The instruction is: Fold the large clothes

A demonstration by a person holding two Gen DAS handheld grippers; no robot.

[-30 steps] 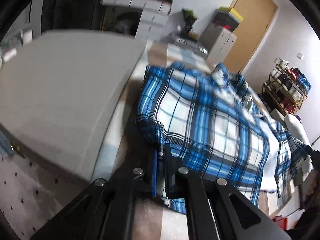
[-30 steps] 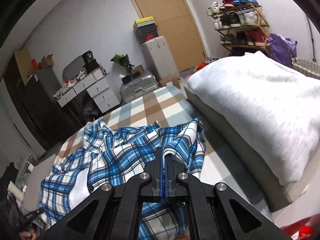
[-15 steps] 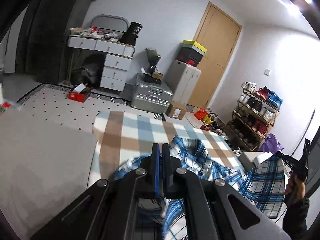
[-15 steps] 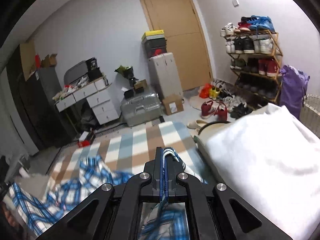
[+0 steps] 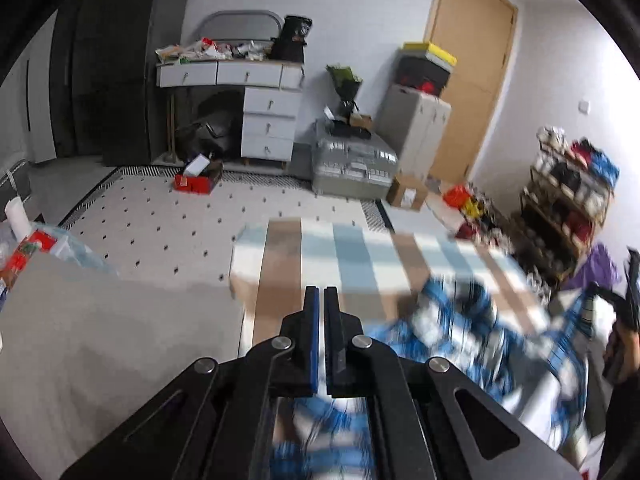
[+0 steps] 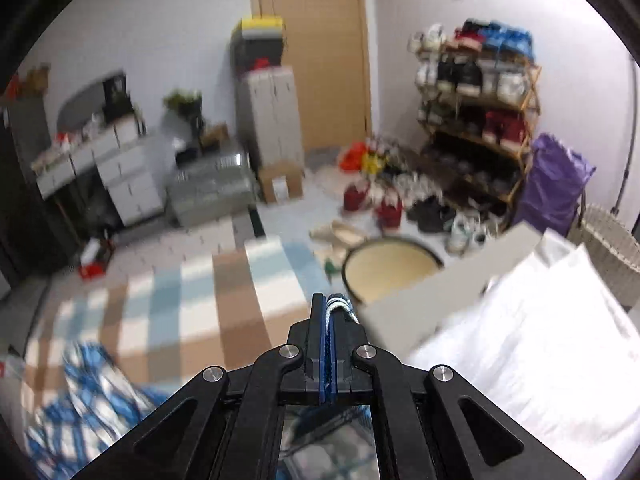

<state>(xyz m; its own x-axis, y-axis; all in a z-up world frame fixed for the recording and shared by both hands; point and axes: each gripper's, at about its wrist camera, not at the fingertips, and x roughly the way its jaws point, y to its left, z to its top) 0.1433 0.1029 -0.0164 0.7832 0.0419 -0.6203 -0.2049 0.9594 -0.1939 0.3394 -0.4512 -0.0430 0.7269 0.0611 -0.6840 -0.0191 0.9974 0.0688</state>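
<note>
While both hands are lifting, one blue plaid shirt [image 5: 460, 328] is hanging stretched between two tools above one brown, blue and white checked bed cover [image 5: 360, 252]. The left tool [image 5: 321, 290] is staying clenched, its two pads nearly meeting; blurred plaid is showing directly beneath it and trailing off to its right, though I cannot tell whether cloth is sitting between the pads. The right tool [image 6: 329, 298] is grasping a folded edge of the shirt, which is poking out past its tips, and its jaws are starting to part with that cloth between them.

Only the left wrist view is showing the other tool, at its far right edge with a hand [image 5: 624, 356] under it, the shirt running up to it. That view alone is also showing one tall black cabinet [image 5: 112, 80] far ahead and left.

Only the right wrist view is showing one white duvet [image 6: 540, 352] just right of the tool, one round black-rimmed tray [image 6: 392, 268] ahead of its tips, and one purple bag [image 6: 552, 184] beside one shoe rack [image 6: 480, 92].
</note>
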